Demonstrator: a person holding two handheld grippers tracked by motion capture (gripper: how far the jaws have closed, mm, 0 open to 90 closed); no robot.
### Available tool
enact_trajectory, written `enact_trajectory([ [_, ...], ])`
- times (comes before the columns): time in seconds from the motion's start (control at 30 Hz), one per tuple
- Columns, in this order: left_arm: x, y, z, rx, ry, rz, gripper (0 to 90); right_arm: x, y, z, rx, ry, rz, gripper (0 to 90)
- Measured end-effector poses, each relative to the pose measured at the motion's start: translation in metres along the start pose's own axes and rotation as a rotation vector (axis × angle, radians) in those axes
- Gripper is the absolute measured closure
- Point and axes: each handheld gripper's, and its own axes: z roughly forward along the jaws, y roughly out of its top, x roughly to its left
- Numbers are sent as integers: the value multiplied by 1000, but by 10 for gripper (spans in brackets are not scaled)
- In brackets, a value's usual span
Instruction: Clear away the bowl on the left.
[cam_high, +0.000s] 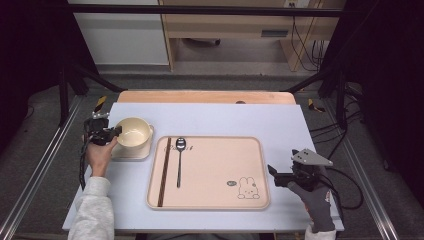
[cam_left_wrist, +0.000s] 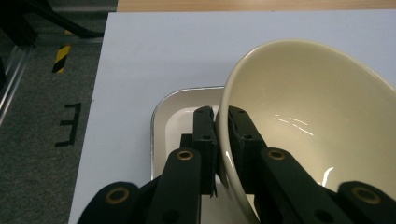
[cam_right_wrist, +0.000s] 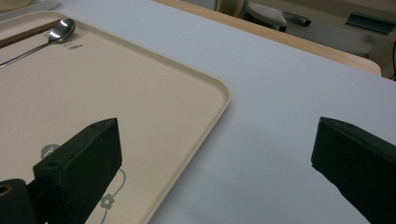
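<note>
A cream bowl (cam_high: 134, 131) rests on a small white square dish (cam_high: 131, 152) at the left of the table. My left gripper (cam_high: 116, 132) is shut on the bowl's left rim. In the left gripper view one jaw is inside the bowl (cam_left_wrist: 317, 121) and the other outside, with the wall pinched at the gripper (cam_left_wrist: 222, 114) above the dish (cam_left_wrist: 175, 116). My right gripper (cam_high: 274, 176) stands open beside the right edge of the beige tray (cam_high: 250, 150). Its jaws are wide apart over the tray corner (cam_right_wrist: 140, 93) and nothing is between them at the gripper (cam_right_wrist: 217, 140).
On the tray lie a metal spoon (cam_high: 180, 160) and dark chopsticks (cam_high: 164, 170) near its left side; the spoon (cam_right_wrist: 58, 31) is far from the right gripper. A rabbit drawing (cam_high: 246, 189) marks the tray's near right corner. A pale blue mat (cam_high: 210, 117) covers the table.
</note>
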Motion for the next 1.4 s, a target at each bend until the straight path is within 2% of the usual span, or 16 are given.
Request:
enact_trajectory([
  [0.17, -2, 1, -7, -12, 10, 8, 822, 0, 0, -1, -2, 1, -1, 20],
  [0.4, -4, 4, -22, -70, 1, 6, 822, -1, 0, -2, -7, 0, -1, 20],
  [0.8, -18, 8, -52, -163, -39, 35, 822, -1, 1, -3, -12, 1, 1, 19],
  [0.97, -24, 8, -61, -187, -53, 45, 822, -2, 1, -4, -15, 1, 3, 19],
  [1.2, -33, 2, -75, -221, -82, 55, 823, -1, 2, -5, -18, 3, 1, 20],
  [1.4, -46, -5, -83, -242, -107, 79, 822, 0, 1, -3, -16, 4, -6, 20],
])
